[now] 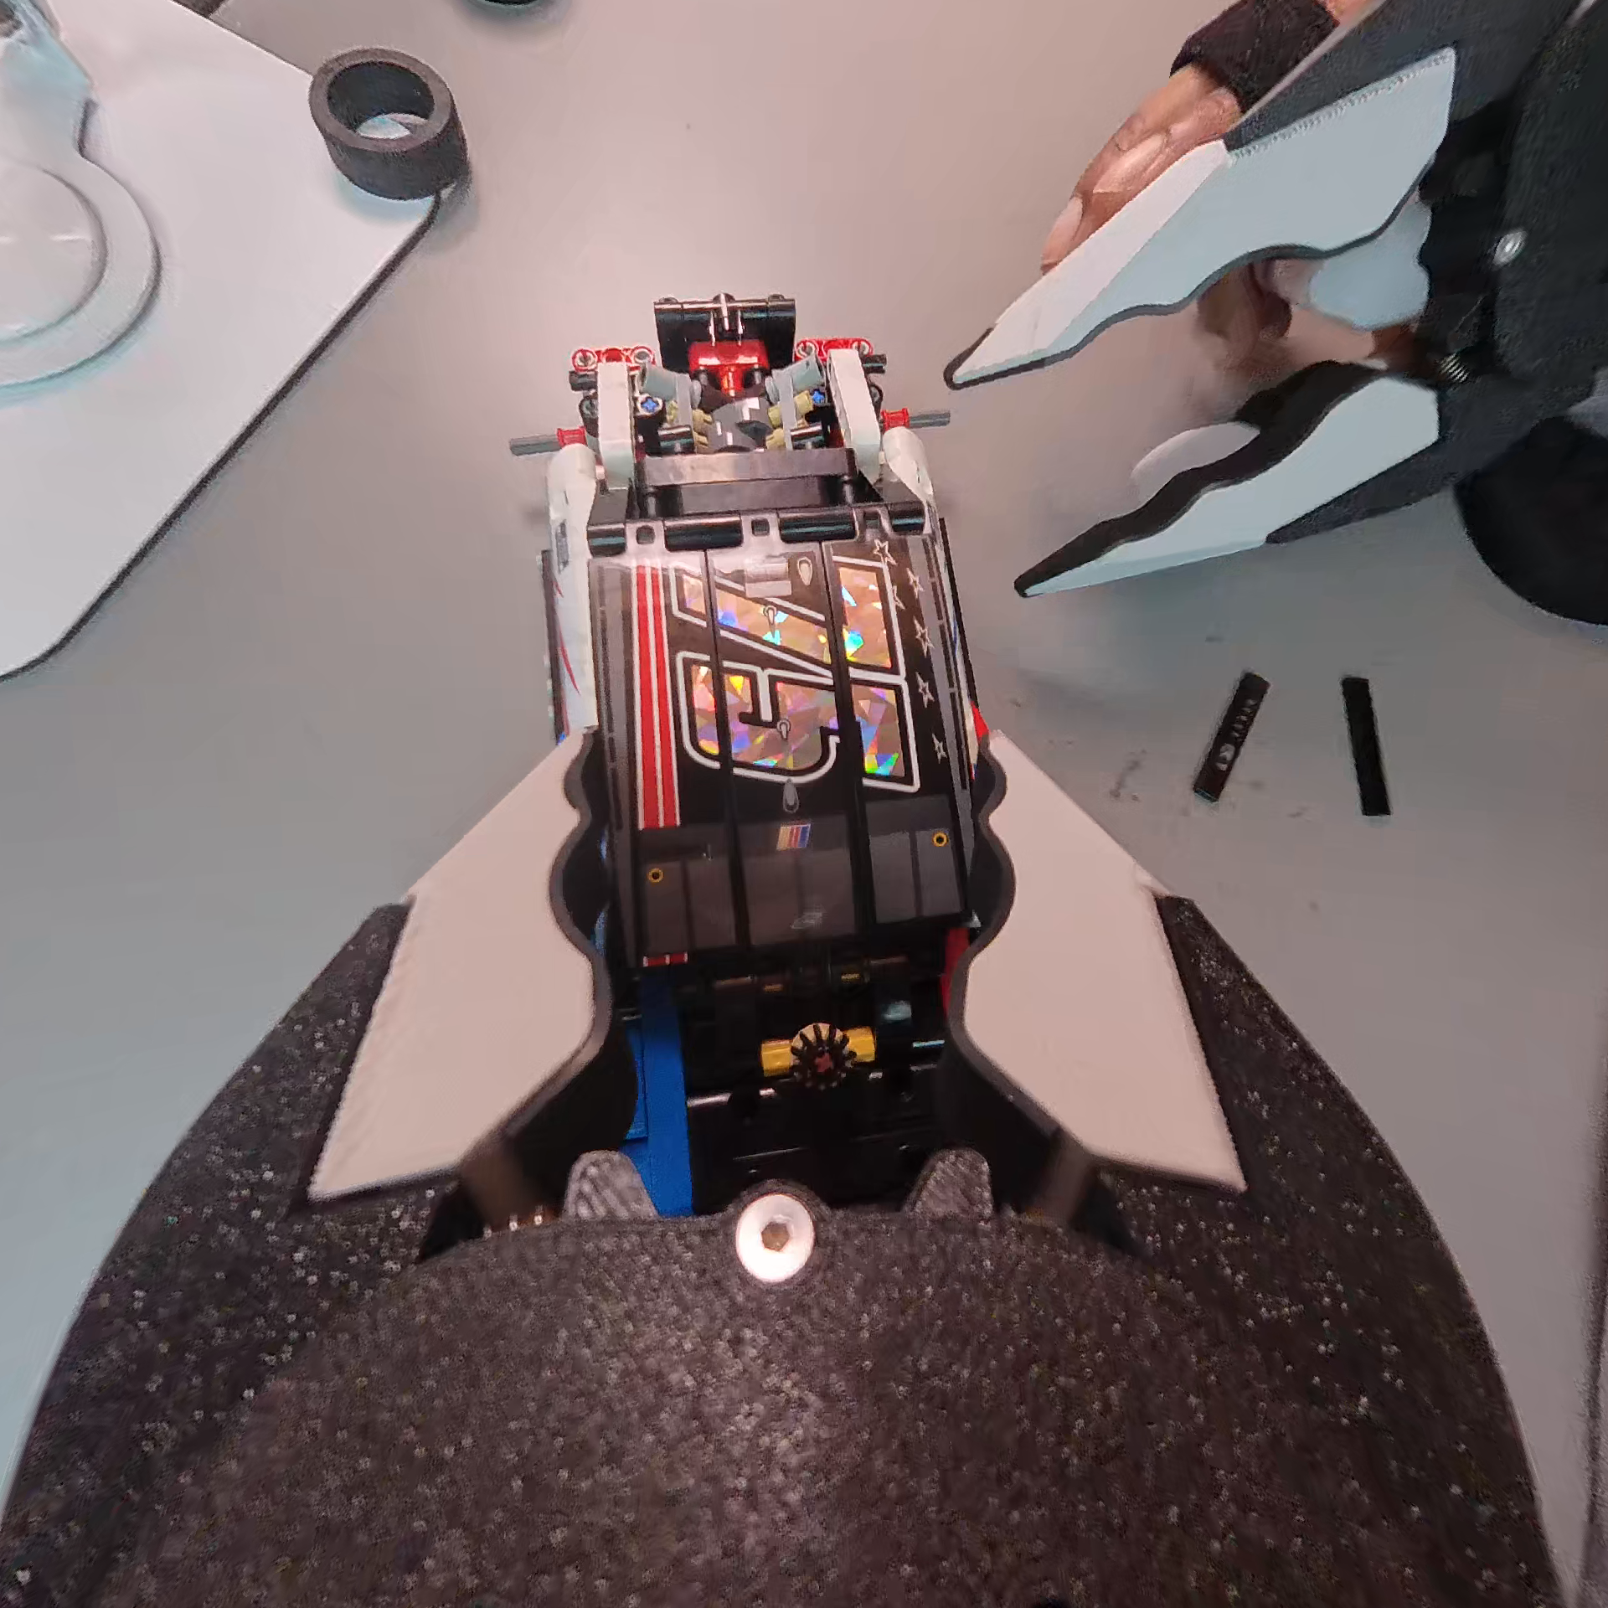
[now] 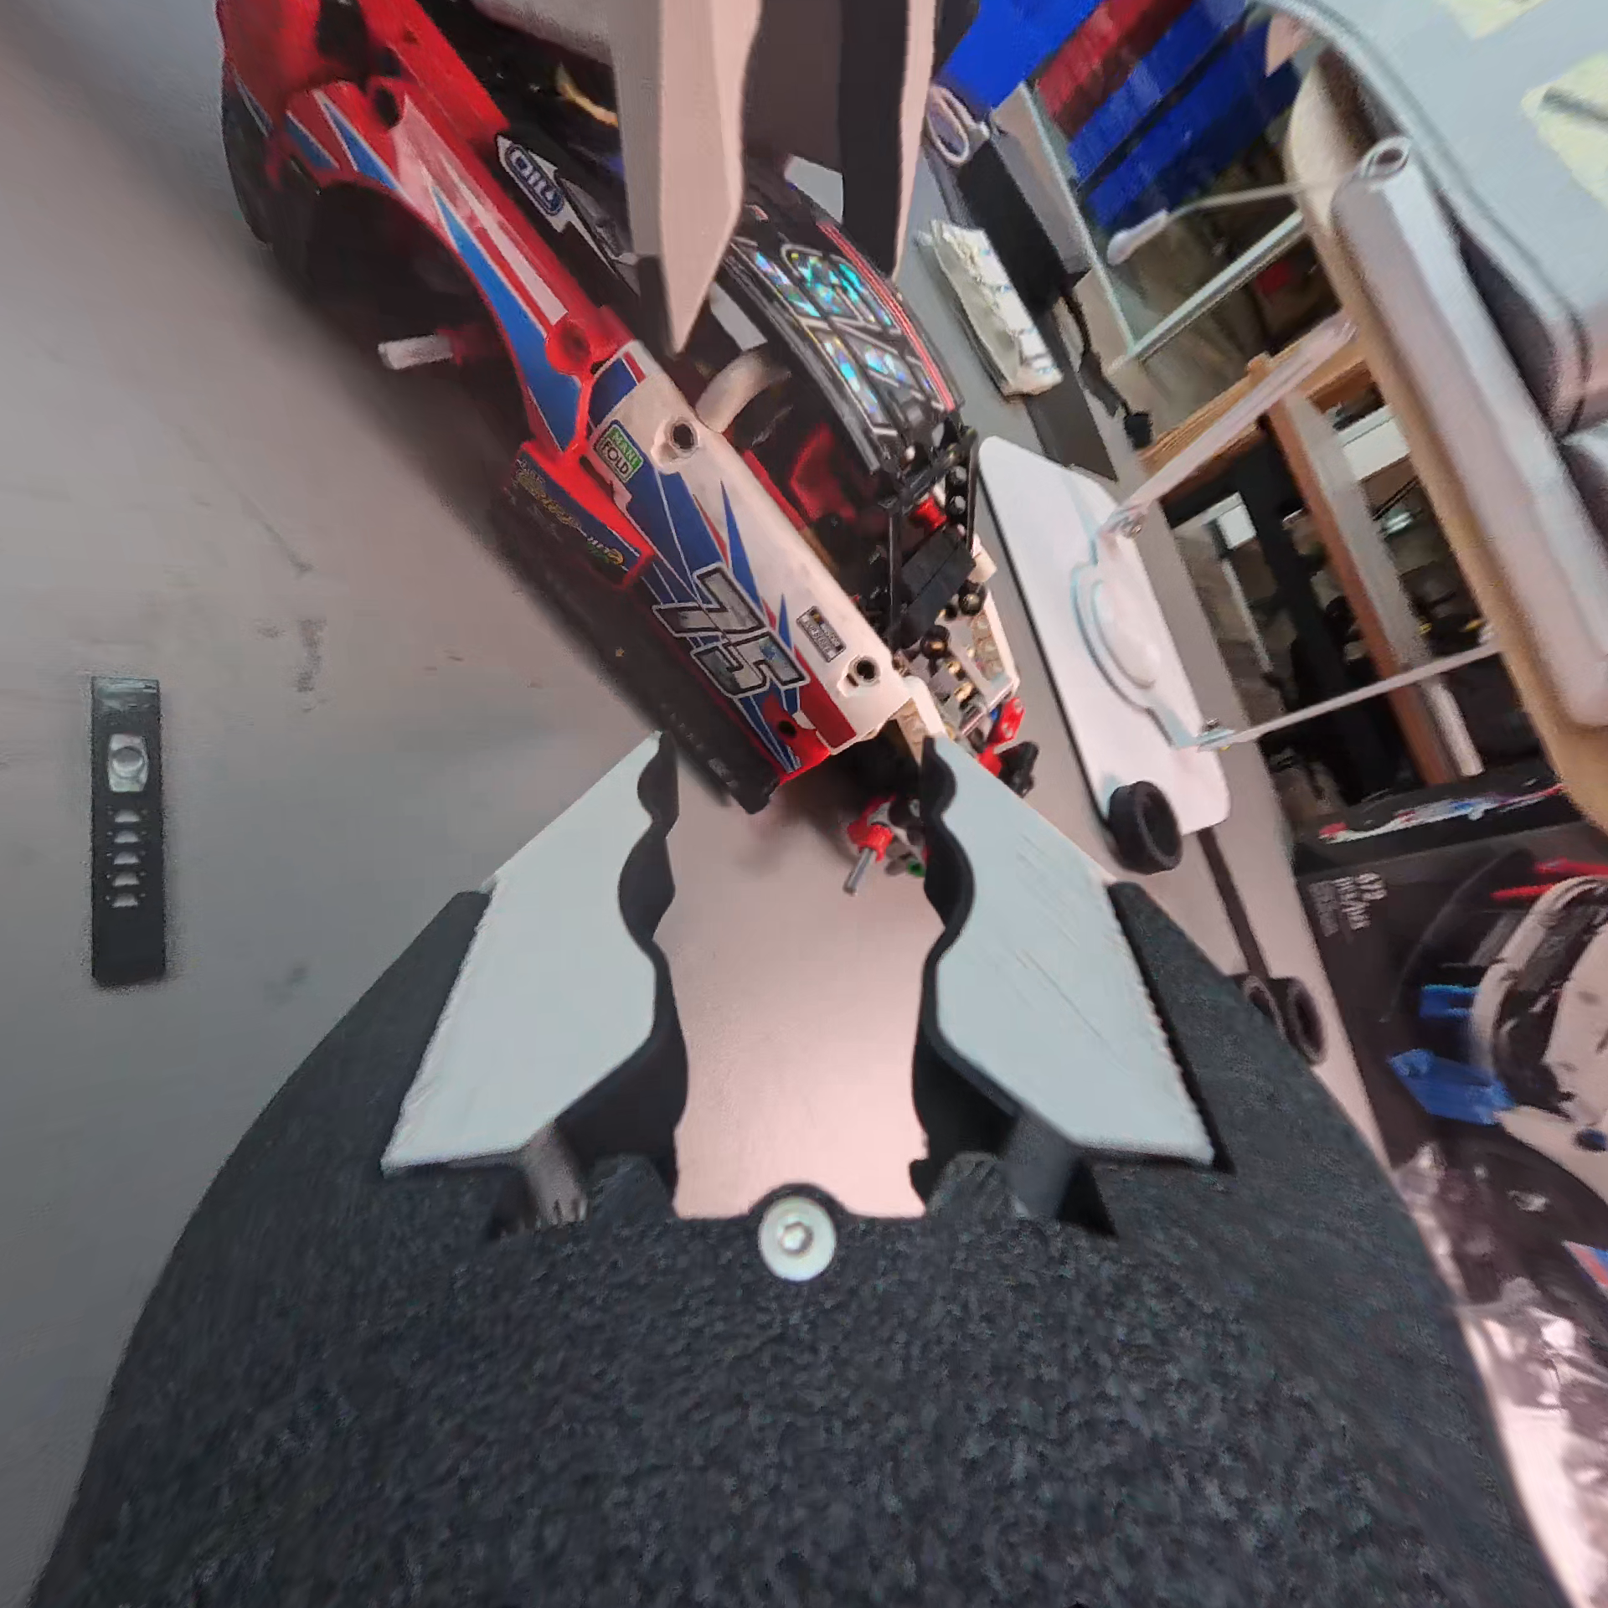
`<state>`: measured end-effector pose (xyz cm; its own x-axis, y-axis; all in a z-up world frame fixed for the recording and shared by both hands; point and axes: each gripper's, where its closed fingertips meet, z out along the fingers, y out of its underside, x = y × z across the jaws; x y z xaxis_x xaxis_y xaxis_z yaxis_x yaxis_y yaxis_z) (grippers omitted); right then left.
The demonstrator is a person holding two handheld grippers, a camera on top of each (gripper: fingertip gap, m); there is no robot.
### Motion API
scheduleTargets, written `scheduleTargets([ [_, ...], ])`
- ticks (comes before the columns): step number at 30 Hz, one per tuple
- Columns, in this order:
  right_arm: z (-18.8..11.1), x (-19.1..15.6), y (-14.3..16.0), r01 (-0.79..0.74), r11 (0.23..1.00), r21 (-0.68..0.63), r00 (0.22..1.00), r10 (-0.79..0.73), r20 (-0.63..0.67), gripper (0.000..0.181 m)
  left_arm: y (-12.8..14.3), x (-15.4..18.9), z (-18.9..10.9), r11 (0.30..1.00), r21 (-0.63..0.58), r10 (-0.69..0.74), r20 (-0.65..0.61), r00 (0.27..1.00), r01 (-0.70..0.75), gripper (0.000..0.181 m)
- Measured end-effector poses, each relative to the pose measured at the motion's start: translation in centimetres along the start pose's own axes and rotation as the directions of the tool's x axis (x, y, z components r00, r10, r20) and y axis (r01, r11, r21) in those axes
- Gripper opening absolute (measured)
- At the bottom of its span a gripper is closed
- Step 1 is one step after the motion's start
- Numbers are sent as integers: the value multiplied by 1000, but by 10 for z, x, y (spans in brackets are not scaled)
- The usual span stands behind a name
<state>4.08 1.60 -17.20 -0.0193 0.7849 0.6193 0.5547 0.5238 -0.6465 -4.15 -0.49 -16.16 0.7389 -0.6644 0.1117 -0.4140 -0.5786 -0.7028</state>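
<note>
My left gripper (image 1: 787, 879) clamped the black, red and white brick-built race car (image 1: 766, 679) on the grey table (image 1: 261, 783) — my right gripper (image 2: 796, 766) gaped empty beside its wheelless nose. A loose grip might let the car twist out.

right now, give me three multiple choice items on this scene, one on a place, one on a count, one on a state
1. Where is the black ring?
A. on the edge of the white board
B. on the toy race car roof
C. between the right tongs

2. How many flat black strips lie on the grey table in the left wrist view?
A. none
B. two
C. five

3. What state are the left tongs in?
A. open and empty
B. shut on the toy race car
C. out of view

Key: 1 A, the ring sits at the board's rim. 2 B, two strips lie side by side right of the car. 3 B, both fingers press the car's sides.
</note>
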Motion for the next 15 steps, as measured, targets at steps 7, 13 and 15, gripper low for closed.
scheduleTargets([
  [7, 16, -13, -17, 376, 926, -33, 919, -377, -115, 70, -7, -8, -11, 989, 28, -134, -194, 972, 142, 51],
  [13, 22, -20, -20, 365, 931, -28, 930, -366, -41, 59, -9, -16, -18, 982, 77, -153, -214, 965, 172, 55],
  [15, 20, -19, -32, 254, 966, 39, 967, -255, 4, 53, -16, -11, -24, 983, 109, -123, -218, 968, 149, 55],
])
